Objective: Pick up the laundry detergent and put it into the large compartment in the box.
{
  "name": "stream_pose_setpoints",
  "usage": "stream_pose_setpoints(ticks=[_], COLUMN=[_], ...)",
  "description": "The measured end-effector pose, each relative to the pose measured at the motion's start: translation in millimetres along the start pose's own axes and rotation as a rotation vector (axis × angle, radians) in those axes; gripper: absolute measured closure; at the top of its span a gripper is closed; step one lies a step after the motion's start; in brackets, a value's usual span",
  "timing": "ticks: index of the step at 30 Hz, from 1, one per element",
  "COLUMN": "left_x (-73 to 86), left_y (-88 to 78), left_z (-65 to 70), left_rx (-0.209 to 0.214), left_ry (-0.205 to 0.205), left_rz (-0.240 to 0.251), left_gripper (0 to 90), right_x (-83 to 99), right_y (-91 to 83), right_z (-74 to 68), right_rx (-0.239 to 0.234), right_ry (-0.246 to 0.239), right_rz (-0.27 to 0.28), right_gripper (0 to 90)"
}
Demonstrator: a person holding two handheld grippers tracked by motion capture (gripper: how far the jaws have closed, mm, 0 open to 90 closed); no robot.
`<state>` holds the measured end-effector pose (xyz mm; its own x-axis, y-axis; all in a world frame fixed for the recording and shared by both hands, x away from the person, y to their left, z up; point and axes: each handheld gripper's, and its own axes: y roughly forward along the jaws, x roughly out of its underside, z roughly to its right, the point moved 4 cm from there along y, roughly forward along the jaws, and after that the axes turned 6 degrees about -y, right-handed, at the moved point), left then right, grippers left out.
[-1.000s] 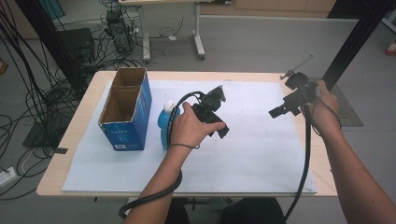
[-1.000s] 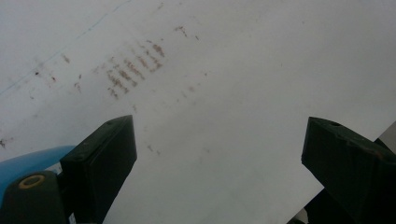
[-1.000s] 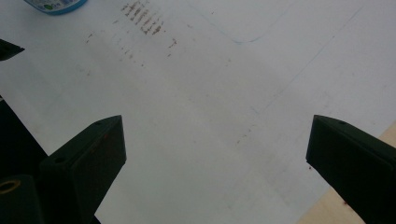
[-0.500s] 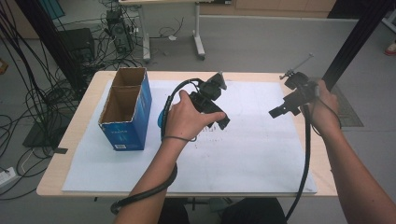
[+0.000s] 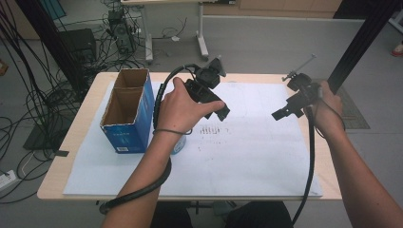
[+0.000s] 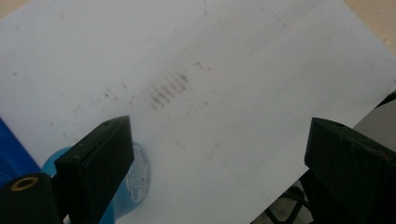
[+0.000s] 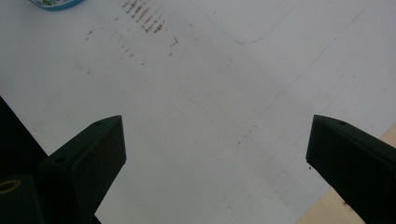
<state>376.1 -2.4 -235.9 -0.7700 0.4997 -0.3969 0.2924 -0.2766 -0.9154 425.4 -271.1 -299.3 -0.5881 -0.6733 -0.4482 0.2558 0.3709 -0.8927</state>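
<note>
Two grippers are above the table, and both have their jaws spread wide with nothing between them. The left gripper [image 5: 223, 111] has just been opening its jaws, and the blue bottle [image 6: 133, 179] lies on the white paper sheet [image 5: 256, 156] just beside the blue cardboard box [image 5: 128, 111], under the left forearm. I judge it was placed there on purpose, close to the box (its top is open, with two compartments). The right gripper [image 5: 280, 113] hangs over the far right side of the paper, well apart, probably waiting. The bottle looks smooth and rounded, with a white label; the paper is matte and carries faint brown marks.
</note>
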Motion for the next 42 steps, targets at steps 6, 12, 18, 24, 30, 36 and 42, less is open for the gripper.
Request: stream_pose_setpoints(ticks=[6, 12, 18, 24, 30, 36, 42], left_x=[-1.2, -2.0, -1.3, -0.2, 2.1, 5.2, 8.8], left_y=[-17.0, -28.5, -37.9, -42.1, -42.6, -40.3, -36.4], left_z=[-6.6, -13.6, -25.6, -35.1, -46.7, -53.8, -61.1], left_rx=[-0.018, -0.026, -0.041, -0.049, -0.071, -0.070, -0.094], left_ry=[-0.011, -0.021, -0.042, -0.056, -0.084, -0.109, -0.132], left_rz=[0.019, 0.030, 0.043, 0.044, 0.040, 0.036, 0.030], left_gripper=[8.4, 8.4, 8.5, 8.5, 8.4, 8.7, 8.1], right_x=[-2.8, -1.9, -1.4, -0.6, 0.3, 1.2, 0.9], right_y=[-0.9, -1.8, -3.7, -4.6, -5.1, -5.2, -3.8], right_z=[-2.0, -2.1, -2.1, -1.5, -0.9, 0.3, -0.2], right_rx=[-0.001, 0.001, -0.001, 0.003, 0.002, 0.003, 0.002], right_ry=[-0.003, -0.004, -0.002, -0.001, 0.002, -0.001, -0.002], right_rz=[-0.003, -0.006, 0.000, -0.003, -0.004, -0.005, -0.010], right_gripper=[4.5, 4.5, 4.5, 4.5, 4.5, 4.5, 4.5])
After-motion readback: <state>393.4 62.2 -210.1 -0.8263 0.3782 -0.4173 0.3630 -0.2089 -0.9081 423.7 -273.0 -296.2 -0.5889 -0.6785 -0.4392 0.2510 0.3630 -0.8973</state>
